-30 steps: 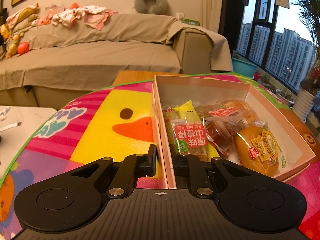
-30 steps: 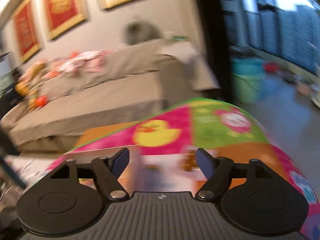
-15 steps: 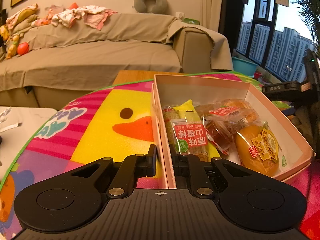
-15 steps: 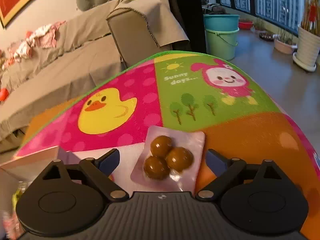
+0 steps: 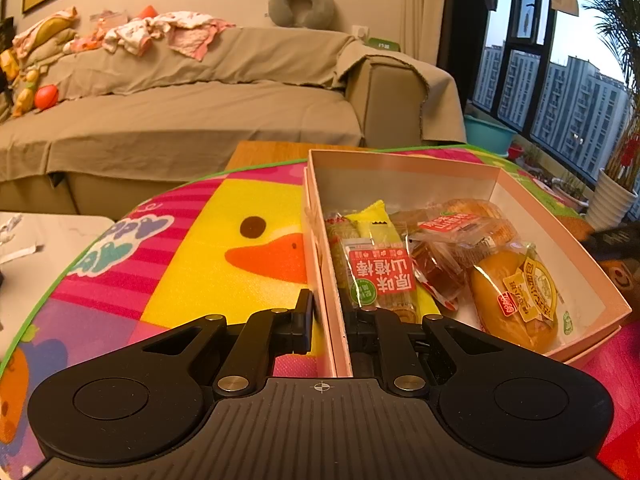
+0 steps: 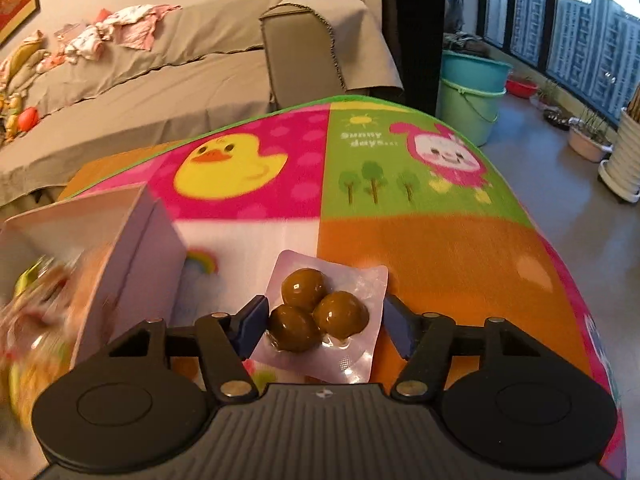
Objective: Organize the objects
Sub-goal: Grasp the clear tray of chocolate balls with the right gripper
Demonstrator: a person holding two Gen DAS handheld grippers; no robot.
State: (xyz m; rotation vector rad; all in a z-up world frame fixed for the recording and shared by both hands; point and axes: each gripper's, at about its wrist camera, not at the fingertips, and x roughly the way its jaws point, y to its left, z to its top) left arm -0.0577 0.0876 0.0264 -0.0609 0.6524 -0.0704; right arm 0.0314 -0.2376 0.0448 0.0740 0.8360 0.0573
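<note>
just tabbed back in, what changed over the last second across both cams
The right gripper swung down from a blurred view of the room to the packet of three brown balls on the mat, and its fingers have narrowed around it; contact is unclear. The left gripper stayed clamped on the pink box wall, snacks unmoved.

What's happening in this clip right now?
A person is tidying snacks into a pink box on a cartoon play mat. The left gripper is shut on the box's near wall, steadying it; several wrapped snacks already lie inside. The right gripper has its jaws open on either side of a clear packet of three brown balls, which lies on the mat beside the box, not yet gripped.
</note>
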